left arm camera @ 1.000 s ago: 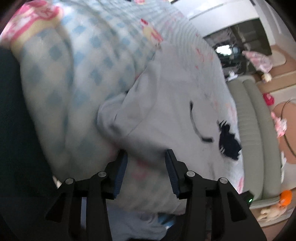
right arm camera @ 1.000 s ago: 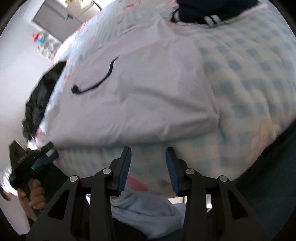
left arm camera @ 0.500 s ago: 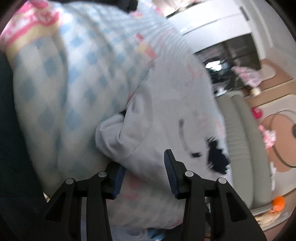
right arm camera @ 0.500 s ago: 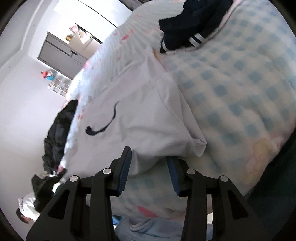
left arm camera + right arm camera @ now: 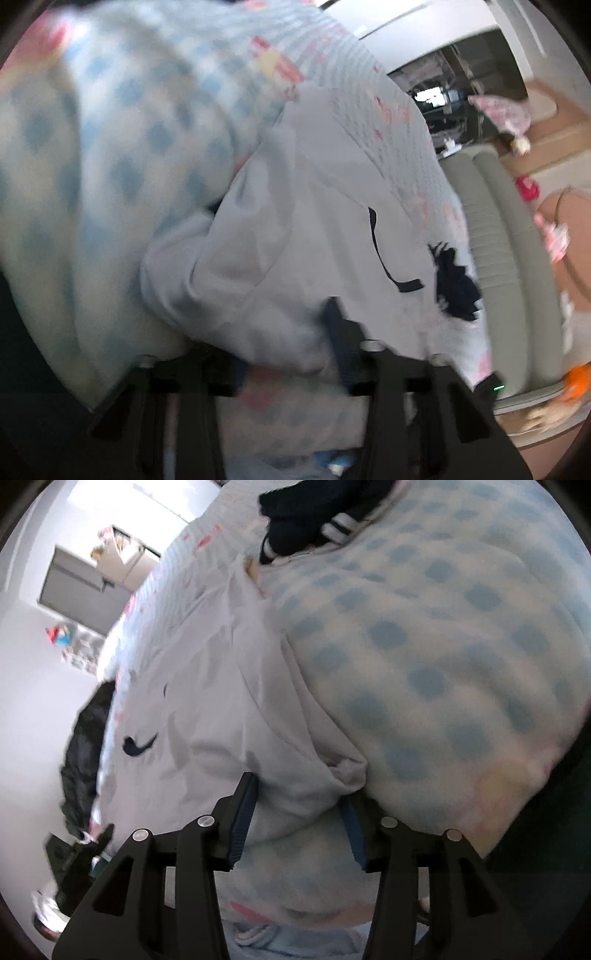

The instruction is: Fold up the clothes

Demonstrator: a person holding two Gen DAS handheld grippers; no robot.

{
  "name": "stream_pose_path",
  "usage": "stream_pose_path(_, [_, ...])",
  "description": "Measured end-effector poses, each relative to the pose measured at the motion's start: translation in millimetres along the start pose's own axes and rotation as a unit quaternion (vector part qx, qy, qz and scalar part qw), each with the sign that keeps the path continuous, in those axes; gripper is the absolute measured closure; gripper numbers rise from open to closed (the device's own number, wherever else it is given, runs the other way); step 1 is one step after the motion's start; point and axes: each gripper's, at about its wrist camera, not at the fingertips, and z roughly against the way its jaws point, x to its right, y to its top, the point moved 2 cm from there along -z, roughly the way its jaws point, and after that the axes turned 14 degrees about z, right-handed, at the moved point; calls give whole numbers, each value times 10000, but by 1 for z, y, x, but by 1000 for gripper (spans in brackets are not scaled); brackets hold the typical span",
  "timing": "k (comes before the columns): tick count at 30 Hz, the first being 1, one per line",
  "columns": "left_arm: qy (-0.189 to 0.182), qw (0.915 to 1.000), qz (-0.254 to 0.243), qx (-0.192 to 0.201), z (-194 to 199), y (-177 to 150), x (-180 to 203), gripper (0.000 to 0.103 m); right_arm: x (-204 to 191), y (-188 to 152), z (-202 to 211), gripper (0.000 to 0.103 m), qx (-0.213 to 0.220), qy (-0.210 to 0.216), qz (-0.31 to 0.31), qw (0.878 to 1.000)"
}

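Note:
A white garment (image 5: 295,229) with a black swoosh mark lies on a bed under a blue-check blanket (image 5: 122,140). In the left wrist view a bunched corner of it drapes over my left gripper (image 5: 288,343). Those jaws are closing with the cloth between them, and the cloth hides the left finger. In the right wrist view the garment (image 5: 207,709) has its other hem corner between the fingers of my right gripper (image 5: 299,805). That gripper stands open around the fabric, not visibly pinching it.
A dark navy garment (image 5: 303,513) lies further up the blanket (image 5: 443,646). More dark clothing (image 5: 85,760) hangs at the bed's left edge. A grey-green padded bench (image 5: 509,258) runs beside the bed, with toys on the floor beyond.
Both grippers have moved in under the white garment's near hem corners. Cloth now lies between each pair of fingers and drapes over the left gripper's left finger.

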Motion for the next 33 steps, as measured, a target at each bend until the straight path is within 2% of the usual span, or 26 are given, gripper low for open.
stream_pose_path(1, [-54,10000,-30,40,2,0,2,76,-6,3,2,71,45,-28,173,9998])
stream_pose_path(3, [-122,9999,-32,15,1,0,4,75,-13,7,9,75,180,13,421,9990])
stream_pose_path(4, [-109,9999,47,-116,-2,-1,0,64,-14,7,10,72,206,37,463,9987])
stream_pose_path(5, [-100,9995,147,-264,-7,-2,-6,60,-12,7,4,70,120,73,429,9990])
stream_pose_path(7, [-67,9984,288,-483,-14,-4,-14,58,-5,3,-11,59,-89,167,339,9992])
stream_pose_path(8, [6,9987,216,-463,-15,-5,-12,58,-5,2,-14,58,-101,159,354,9992])
stream_pose_path(9, [91,9990,118,-425,-16,-5,-10,61,-6,1,-17,58,-96,118,392,9991])
stream_pose_path(10, [238,9993,6,-287,-13,-6,-7,75,-10,1,-16,59,-85,14,509,9987])
stream_pose_path(11, [273,9995,-63,-141,-7,-6,-4,78,-15,1,-15,63,-67,-93,640,9979])
stream_pose_path(12, [274,9996,-119,0,0,-5,0,83,-21,1,-13,77,-31,-182,782,9968])
stream_pose_path(13, [240,9995,-167,77,6,-6,4,84,-27,1,-8,86,34,-257,941,9952])
stream_pose_path(15, [154,9994,-259,196,19,-7,12,86,-35,1,7,90,209,-367,1180,9921])
stream_pose_path(20, [-9,9979,-583,289,45,-15,23,86,-42,2,44,91,507,-261,1362,9890])
stream_pose_path(25, [-194,9985,-481,164,63,-23,15,86,-46,-6,59,92,519,34,1316,9899])
stream_pose_path(30, [-56,9994,-334,-26,68,-39,-6,87,-48,-23,72,92,467,124,1315,9901])
stream_pose_path(33, [61,9985,-539,-7,72,-46,-7,87,-52,-35,76,92,445,91,1361,9896])
